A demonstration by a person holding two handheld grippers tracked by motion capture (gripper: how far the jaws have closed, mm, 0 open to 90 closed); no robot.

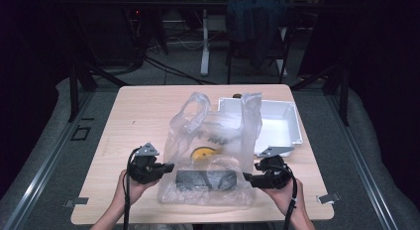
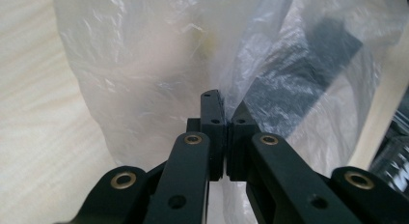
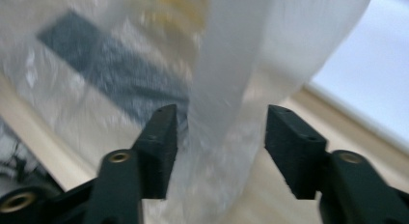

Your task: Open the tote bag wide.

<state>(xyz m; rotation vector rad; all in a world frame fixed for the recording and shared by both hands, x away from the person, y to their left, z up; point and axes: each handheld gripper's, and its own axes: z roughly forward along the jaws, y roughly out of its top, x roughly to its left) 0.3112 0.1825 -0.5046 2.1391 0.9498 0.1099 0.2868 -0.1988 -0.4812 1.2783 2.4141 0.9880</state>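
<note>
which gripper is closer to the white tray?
Right. The right gripper sits at the bag's right edge, just below the white tray's near corner. The left gripper is at the bag's left edge, with the bag between it and the tray.

Each black hand-held gripper, the left hand-held gripper (image 1: 170,166) and the right hand-held gripper (image 1: 246,177), is topped by a grey three-cornered plate, and a black cable is trailed from each along a bare forearm. In the gripper views, matte black jaw links are seen, fitted with brass-coloured pivot bushings and small screw holes, and ended in blocky black pads.
</note>
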